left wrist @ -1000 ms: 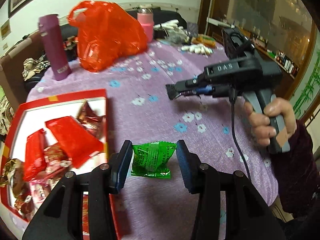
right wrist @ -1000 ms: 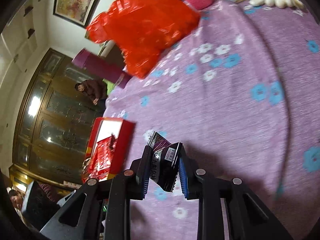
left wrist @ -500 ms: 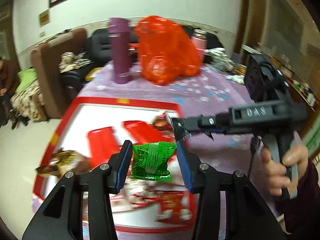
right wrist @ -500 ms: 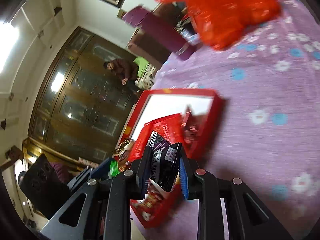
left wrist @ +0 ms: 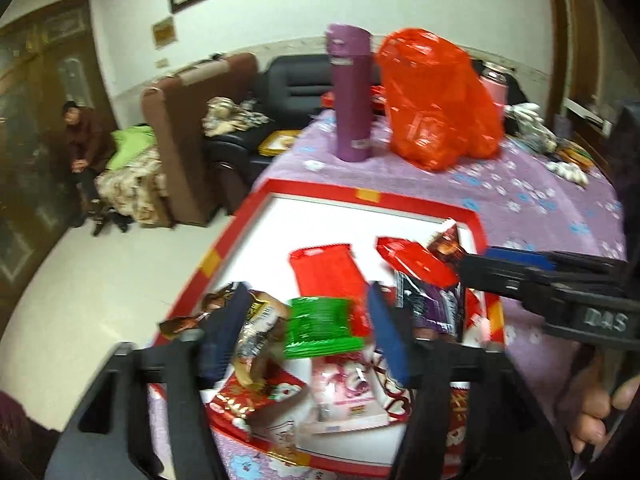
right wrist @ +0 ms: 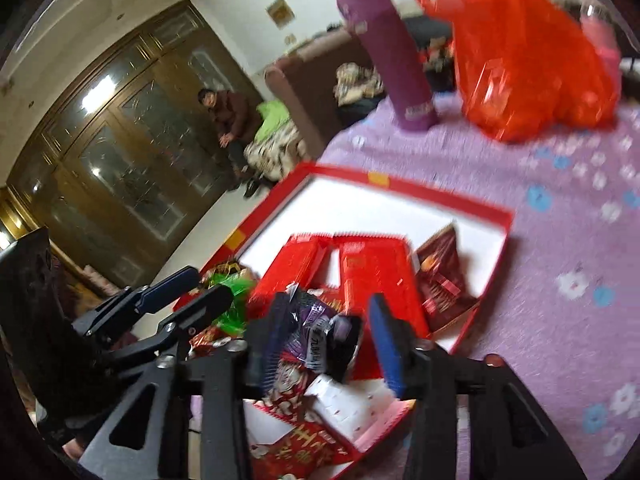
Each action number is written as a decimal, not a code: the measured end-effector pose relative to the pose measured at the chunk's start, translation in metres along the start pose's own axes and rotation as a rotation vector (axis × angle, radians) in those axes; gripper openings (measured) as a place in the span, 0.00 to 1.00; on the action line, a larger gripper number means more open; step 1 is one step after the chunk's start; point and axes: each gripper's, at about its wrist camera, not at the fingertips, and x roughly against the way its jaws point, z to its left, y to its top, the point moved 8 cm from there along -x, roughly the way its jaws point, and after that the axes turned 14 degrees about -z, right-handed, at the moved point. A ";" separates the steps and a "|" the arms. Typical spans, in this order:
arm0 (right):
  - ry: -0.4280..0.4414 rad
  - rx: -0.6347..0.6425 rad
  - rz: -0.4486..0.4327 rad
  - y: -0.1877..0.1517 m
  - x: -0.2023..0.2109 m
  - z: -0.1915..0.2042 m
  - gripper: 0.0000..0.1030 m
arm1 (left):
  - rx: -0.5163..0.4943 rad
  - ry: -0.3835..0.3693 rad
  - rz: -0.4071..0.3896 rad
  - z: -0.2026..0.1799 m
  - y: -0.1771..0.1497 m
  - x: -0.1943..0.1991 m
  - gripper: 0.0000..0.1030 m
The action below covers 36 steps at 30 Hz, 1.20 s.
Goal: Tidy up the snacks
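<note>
A red box (left wrist: 304, 191) with a white floor holds several snack packets on the purple flowered tablecloth. My left gripper (left wrist: 306, 324) is open over the box. A green packet (left wrist: 320, 328) sits loose between its spread fingers, above the pile. My right gripper (right wrist: 326, 344) is open too, over the box's near part. A black and purple packet (right wrist: 320, 336) lies loose between its fingers. The right gripper shows in the left wrist view (left wrist: 476, 268), and the left gripper in the right wrist view (right wrist: 200, 284). The box also shows in the right wrist view (right wrist: 400, 188).
A purple flask (left wrist: 352, 92), a red plastic bag (left wrist: 436, 100) and a pink bottle (left wrist: 494, 84) stand at the table's far side. White items (left wrist: 568, 168) lie far right. A sofa, an armchair and a seated person (left wrist: 84, 140) are left of the table.
Both grippers moved left from the tablecloth to over the red box. Both have opened, and the green packet and the black and purple packet are now loose between the fingers.
</note>
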 end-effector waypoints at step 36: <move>-0.199 0.196 -0.260 -0.015 0.120 0.004 0.67 | 0.037 0.084 -0.128 -0.025 0.022 0.069 0.86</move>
